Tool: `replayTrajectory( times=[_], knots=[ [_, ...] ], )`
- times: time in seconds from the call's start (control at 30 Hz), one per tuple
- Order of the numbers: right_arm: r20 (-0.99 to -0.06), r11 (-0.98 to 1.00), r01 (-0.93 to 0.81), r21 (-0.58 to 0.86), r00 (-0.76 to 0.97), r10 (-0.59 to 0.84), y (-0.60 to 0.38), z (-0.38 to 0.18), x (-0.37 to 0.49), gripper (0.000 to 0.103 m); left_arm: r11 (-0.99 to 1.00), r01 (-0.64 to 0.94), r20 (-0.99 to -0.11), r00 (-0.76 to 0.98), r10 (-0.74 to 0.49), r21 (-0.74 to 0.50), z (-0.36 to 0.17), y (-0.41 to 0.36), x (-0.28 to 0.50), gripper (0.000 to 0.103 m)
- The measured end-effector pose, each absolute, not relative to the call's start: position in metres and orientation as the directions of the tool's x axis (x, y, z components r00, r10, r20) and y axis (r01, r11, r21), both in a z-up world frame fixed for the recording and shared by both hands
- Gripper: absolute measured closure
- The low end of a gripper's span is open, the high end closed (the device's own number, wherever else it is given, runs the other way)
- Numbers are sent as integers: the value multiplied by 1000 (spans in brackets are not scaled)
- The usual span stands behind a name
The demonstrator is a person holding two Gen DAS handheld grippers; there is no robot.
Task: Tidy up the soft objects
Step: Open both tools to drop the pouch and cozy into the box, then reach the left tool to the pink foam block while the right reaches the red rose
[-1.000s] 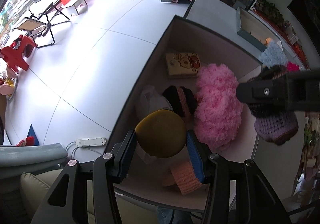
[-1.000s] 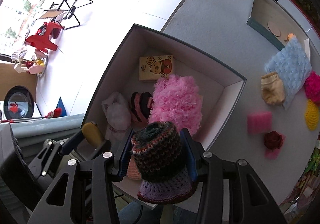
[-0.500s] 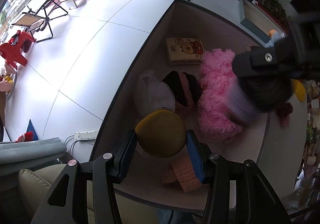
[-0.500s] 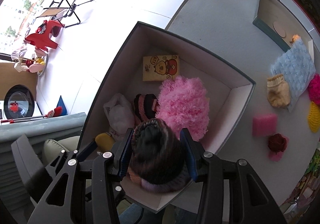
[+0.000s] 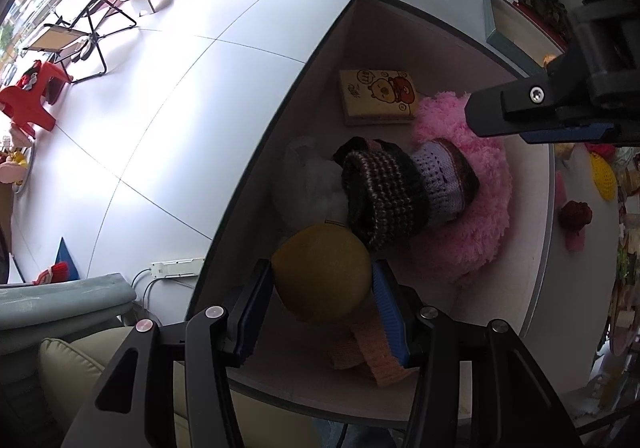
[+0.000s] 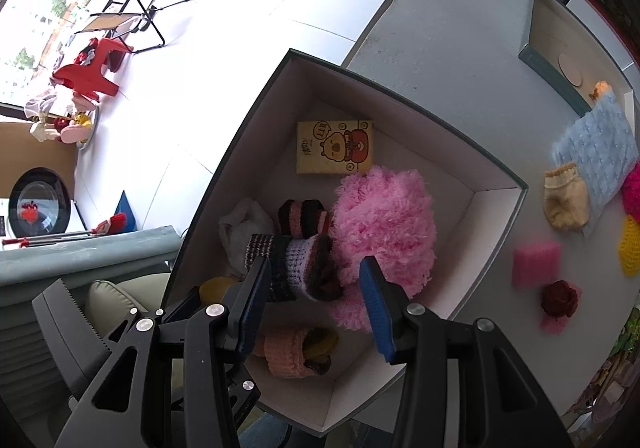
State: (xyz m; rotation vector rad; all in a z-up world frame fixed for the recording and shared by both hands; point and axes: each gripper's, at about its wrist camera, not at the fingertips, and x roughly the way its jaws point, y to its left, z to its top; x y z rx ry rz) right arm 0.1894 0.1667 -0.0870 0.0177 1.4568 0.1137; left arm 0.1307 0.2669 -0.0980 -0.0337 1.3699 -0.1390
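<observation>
grippers: two, left [image 5: 322, 290] and right [image 6: 316, 296]
box [image 6: 496, 184]: one
soft things in box: seven
yellow ball [image 5: 320, 272]: one
soft things on table, right of box: six
red stools [image 6: 90, 70]: one

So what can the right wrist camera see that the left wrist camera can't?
Only the right wrist view shows the fluffy blue cloth lying on the table outside the box. Only the left wrist view shows the white power strip on the floor. Both show the box and, in it, the pink fluffy thing, the bear-picture pack and the striped knitted hat. Both also show the mustard-yellow ball.
</observation>
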Motion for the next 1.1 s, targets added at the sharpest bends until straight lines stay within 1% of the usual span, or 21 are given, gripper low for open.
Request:
replayTrajectory(
  times=[0.03,0.07,0.1,0.17,0.2,0.3,0.4,0.5,0.6,1.1],
  knots=[
    [-990,995,-67,78,111,85,166,-87,189,52,991,86,-975,189,-120,-105,-99,265,130,50],
    [-991,995,-67,73,111,80,165,-87,188,52,990,90,-975,186,-122,-106,-99,265,130,46],
    [-991,995,-67,69,110,76,163,-87,187,51,990,94,-975,185,-123,-107,-99,264,128,26],
    [-992,996,-63,58,111,65,160,-86,185,33,989,93,-974,186,-128,-112,-98,263,126,2],
    [-991,997,-58,49,119,56,158,-85,183,20,989,90,-973,189,-131,-115,-96,263,124,1],
    [-991,998,-46,30,131,36,149,-84,176,19,988,104,-974,185,-132,-115,-93,260,122,1],
    [-991,999,-26,45,123,48,139,-85,170,16,989,122,-977,184,-105,-84,-90,253,121,1],
    [-986,999,1,54,161,53,128,-83,160,0,989,130,-978,189,-90,-66,-86,248,121,1],
    [-981,998,14,61,184,57,121,-81,151,0,989,138,-978,189,-83,-57,-83,248,119,1],
    [-979,992,71,109,178,95,107,-80,128,0,984,175,-976,211,-52,-14,-72,245,119,1]
  ],
)
